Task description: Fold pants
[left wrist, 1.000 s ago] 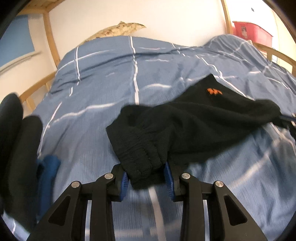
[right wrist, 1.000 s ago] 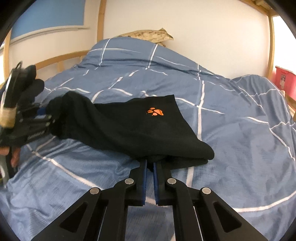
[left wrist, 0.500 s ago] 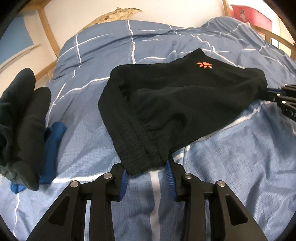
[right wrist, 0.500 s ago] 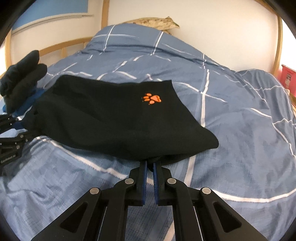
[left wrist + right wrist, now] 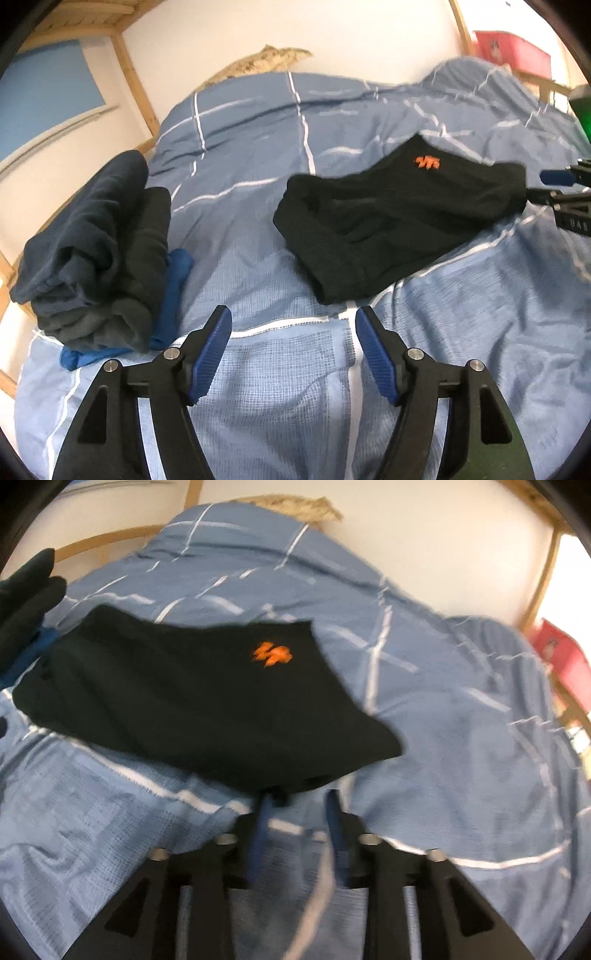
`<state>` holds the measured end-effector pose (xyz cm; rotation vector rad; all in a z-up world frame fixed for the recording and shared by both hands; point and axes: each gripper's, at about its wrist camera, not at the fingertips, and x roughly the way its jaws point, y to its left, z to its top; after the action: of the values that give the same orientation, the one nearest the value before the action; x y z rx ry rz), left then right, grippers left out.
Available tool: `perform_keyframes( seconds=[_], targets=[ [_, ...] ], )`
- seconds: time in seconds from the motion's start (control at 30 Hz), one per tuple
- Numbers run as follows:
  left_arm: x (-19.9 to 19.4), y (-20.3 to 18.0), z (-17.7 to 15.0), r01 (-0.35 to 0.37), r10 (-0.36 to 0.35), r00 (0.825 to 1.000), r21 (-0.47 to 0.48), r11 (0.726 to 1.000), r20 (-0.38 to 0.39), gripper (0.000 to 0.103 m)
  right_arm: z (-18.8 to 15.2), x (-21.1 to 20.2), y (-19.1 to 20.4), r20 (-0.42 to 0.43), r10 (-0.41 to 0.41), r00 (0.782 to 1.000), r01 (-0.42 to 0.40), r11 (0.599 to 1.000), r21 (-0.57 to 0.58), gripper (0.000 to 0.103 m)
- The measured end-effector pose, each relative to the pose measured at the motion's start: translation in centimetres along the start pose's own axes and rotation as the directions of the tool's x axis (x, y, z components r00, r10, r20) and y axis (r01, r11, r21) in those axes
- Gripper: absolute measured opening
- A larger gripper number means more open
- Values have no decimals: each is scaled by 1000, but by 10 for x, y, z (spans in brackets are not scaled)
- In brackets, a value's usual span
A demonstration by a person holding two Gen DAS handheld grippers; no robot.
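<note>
Released since half a second ago, my left tool gapes wide, the folded pants now lying free ahead on the bed. Right wrist view: my right tool has parted too, touching the pants' near edge.

Matt black cloth pants on woven cotton-like duvet.

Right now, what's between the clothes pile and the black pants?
Only bare blue duvet lies between the pile and the pants, seen in the left wrist view.
</note>
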<state>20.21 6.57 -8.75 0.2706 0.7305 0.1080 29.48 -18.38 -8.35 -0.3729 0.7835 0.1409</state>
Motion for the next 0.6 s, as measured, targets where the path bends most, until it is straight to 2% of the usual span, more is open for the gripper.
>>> perform_keyframes(
  seconds=[0.07, 0.13, 0.23, 0.27, 0.3, 0.4, 0.5, 0.6],
  targets=[
    [-6, 10, -3, 40, -39, 999, -22, 999, 31, 69, 12, -23, -1, 56, -5, 998, 3, 1000, 30, 40],
    [-9, 18, -5, 74, -72, 996, -37, 997, 51, 69, 27, -45, 3, 141, 53, 989, -62, 996, 62, 47],
    [-11, 37, -12, 56, -53, 997, -81, 995, 48, 69, 51, -70, 23, 291, 125, 948, -147, 988, 53, 53],
    [-11, 43, -14, 60, -56, 997, -98, 993, 47, 69, 60, -73, 33, 315, 158, 936, -182, 982, 46, 53],
    [-11, 52, -16, 73, -67, 997, -130, 989, 49, 69, 70, -74, 47, 319, 210, 924, -229, 973, 25, 53],
    [-4, 68, -21, 85, -82, 996, -202, 976, 20, 69, 94, -71, 88, 296, 298, 907, -297, 953, -50, 53],
    [2, 81, -31, 97, -109, 994, -276, 956, -29, 69, 108, -67, 130, 253, 311, 916, -279, 948, -155, 53],
    [6, 88, -45, 100, -117, 993, -316, 944, -34, 69, 115, -61, 176, 214, 312, 926, -241, 922, -305, 53]
  ],
)
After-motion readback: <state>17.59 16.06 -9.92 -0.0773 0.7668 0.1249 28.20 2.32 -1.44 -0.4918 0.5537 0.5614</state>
